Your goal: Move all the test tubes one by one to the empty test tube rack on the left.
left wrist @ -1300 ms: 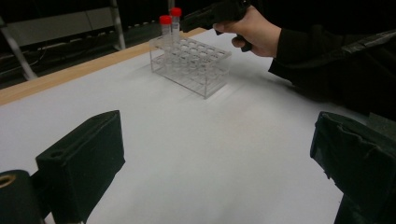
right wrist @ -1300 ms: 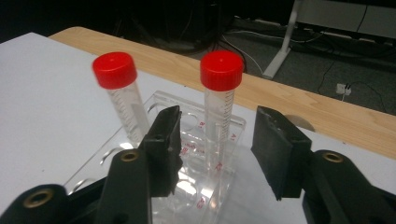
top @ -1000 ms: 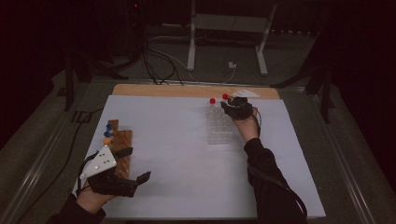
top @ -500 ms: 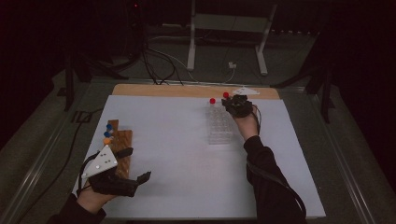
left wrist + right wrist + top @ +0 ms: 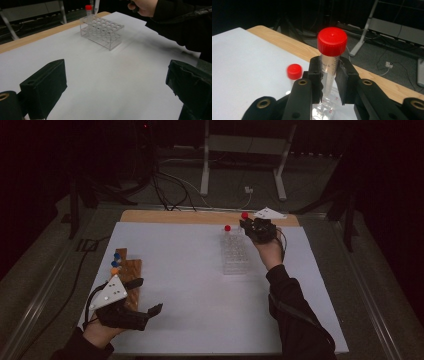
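Observation:
My right gripper (image 5: 251,226) hangs over the far right corner of a clear tube rack (image 5: 235,256), shut on a clear tube with a red cap (image 5: 244,215). In the right gripper view the pads (image 5: 342,82) clamp the tube (image 5: 328,68) below its red cap (image 5: 332,41), and its tip is just above the rack. A second red-capped tube (image 5: 227,228) stands in the rack's far left corner (image 5: 88,10). My left gripper (image 5: 147,295) rests open at the near left, nothing between its jaws (image 5: 117,92), beside a wooden holder (image 5: 132,270) with blue and orange capped tubes (image 5: 116,256).
A white sheet (image 5: 190,285) covers the table, with a strip of bare wood (image 5: 170,217) along the far edge. Beyond it on the floor are a metal stand (image 5: 205,165) and cables (image 5: 170,185). The right forearm (image 5: 287,300) lies over the sheet's right side.
The right gripper has risen, lifting the red-capped tube up from the rack's far right corner. The left gripper has stayed where it was.

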